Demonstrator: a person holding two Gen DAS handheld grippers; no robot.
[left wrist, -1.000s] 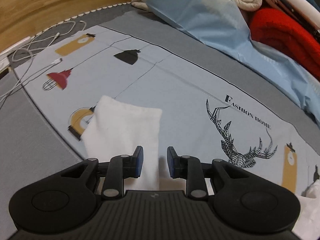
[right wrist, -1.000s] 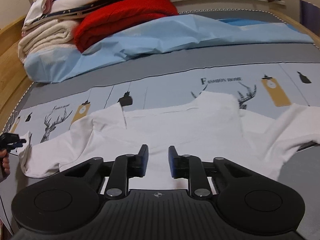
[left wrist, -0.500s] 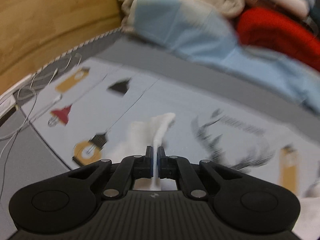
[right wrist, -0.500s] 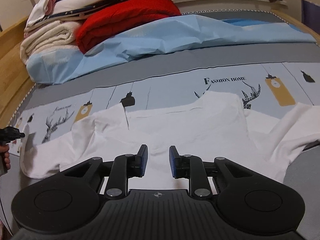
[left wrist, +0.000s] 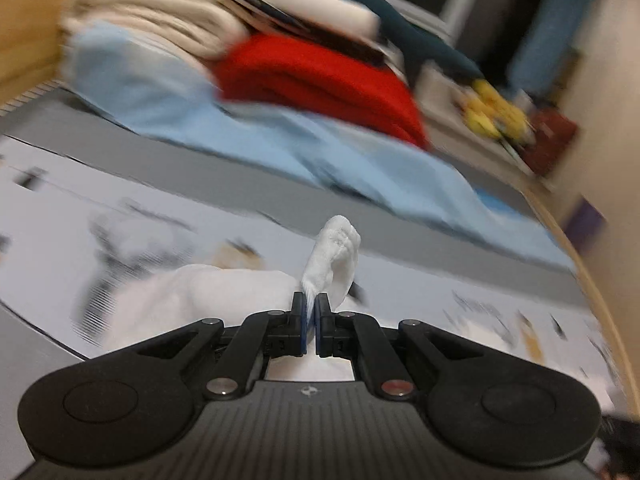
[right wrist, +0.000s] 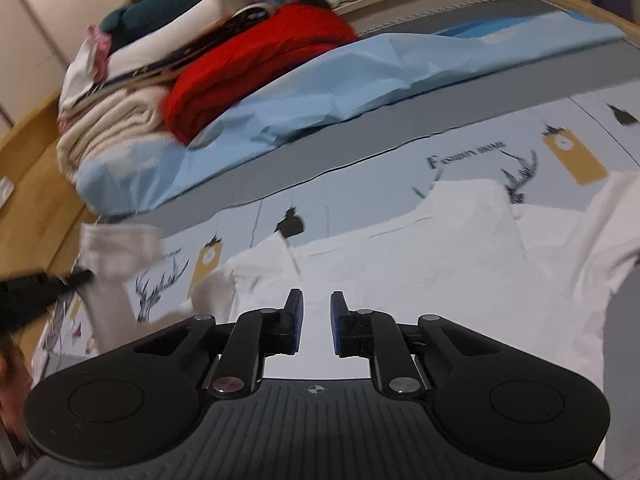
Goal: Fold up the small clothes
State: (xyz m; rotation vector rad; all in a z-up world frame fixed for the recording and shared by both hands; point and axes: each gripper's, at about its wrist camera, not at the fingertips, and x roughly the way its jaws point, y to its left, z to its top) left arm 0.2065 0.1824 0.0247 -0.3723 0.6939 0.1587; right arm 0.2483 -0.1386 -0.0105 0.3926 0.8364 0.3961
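Observation:
A white long-sleeved shirt (right wrist: 420,248) lies spread on the printed grey sheet (right wrist: 460,148). My left gripper (left wrist: 311,312) is shut on the shirt's left sleeve (left wrist: 336,248), and the cuff stands up above the pads, lifted off the bed. The right wrist view shows that same gripper (right wrist: 48,284) at the far left, with the raised sleeve (right wrist: 116,248) blurred. My right gripper (right wrist: 316,320) hovers over the shirt's near hem with its jaws closing. A narrow gap is left between them and no cloth is pinched there.
At the back of the bed lie a crumpled light blue sheet (right wrist: 360,80), a red blanket (left wrist: 320,76) and cream folded blankets (right wrist: 108,128). A wooden bed frame (right wrist: 24,148) runs along the left. A hand (right wrist: 12,360) shows at the lower left.
My left gripper has shut on the sleeve, lifted it and swung it to the right over the shirt. My right gripper has stayed in place, tilted a little, and its jaws have narrowed.

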